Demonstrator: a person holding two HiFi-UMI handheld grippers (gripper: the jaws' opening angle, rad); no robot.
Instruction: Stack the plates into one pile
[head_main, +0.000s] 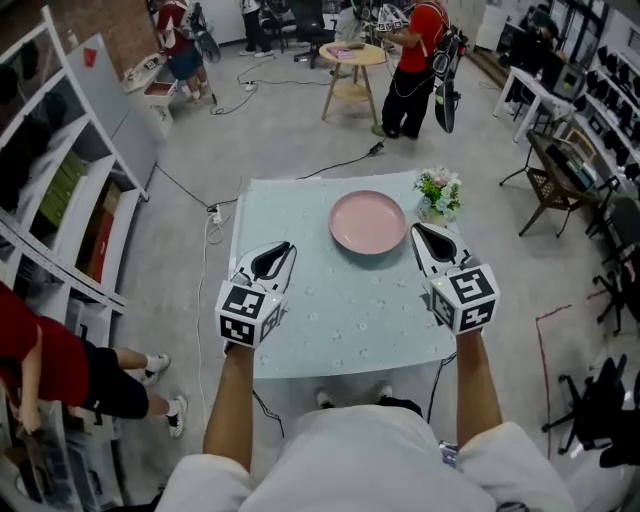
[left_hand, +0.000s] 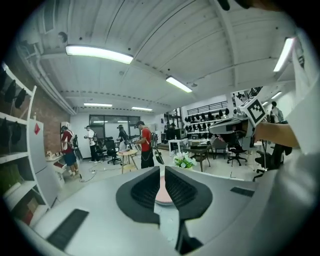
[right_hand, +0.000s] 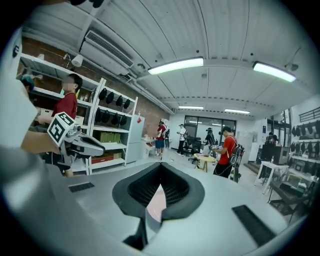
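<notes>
One pink plate (head_main: 368, 221) lies at the far middle of the pale table (head_main: 330, 310); no other plate shows. My left gripper (head_main: 287, 246) hovers over the table's left side, jaws a narrow gap apart with nothing between them; the left gripper view shows the plate (left_hand: 162, 191) through that gap. My right gripper (head_main: 418, 229) hangs just right of the plate, its tips pressed together and empty. In the right gripper view, the plate (right_hand: 157, 202) shows pink below the closed tips (right_hand: 161, 168).
A small pot of flowers (head_main: 438, 192) stands at the table's far right corner, close to the plate. White shelving (head_main: 60, 200) runs along the left, with a person in red (head_main: 40, 370) beside it. A round wooden table (head_main: 352, 55) and people stand beyond.
</notes>
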